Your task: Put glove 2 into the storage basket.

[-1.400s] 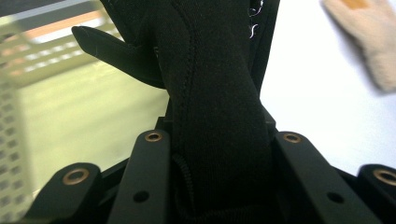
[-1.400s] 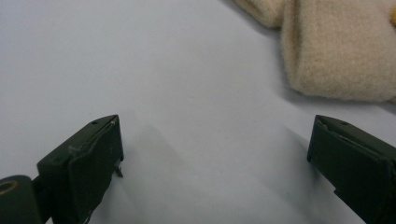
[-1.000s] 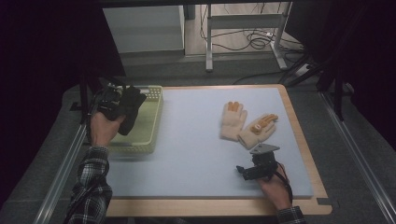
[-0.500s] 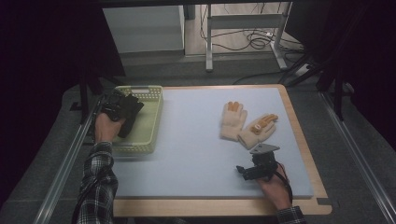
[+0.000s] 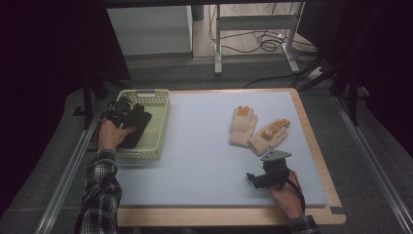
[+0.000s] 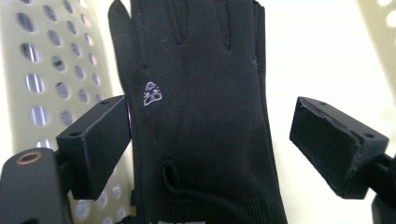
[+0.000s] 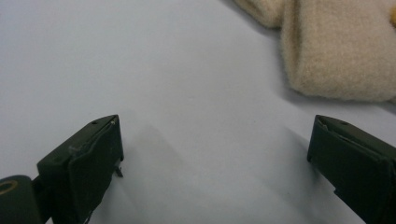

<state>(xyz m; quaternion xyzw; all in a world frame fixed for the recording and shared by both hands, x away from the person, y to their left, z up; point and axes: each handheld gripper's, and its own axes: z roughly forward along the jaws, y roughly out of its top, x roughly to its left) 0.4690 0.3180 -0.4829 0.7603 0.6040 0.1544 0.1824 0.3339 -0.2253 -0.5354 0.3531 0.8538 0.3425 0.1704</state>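
Left gripper [image 6: 210, 140] just opened, jaws apart; black glove [image 6: 201, 116] between, lying in basket [image 5: 158, 122], fingertips cut off at frame top. Right gripper [image 7: 215, 154] jaws apart, empty; beige gloves [image 5: 255, 129] near, partly cropped.

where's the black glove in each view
High view: black glove at left, in the green basket.
Left gripper view: fills the centre, lying free between the open jaws.
Right gripper view: not in it.
Shared landmark: the basket's perforated wall.
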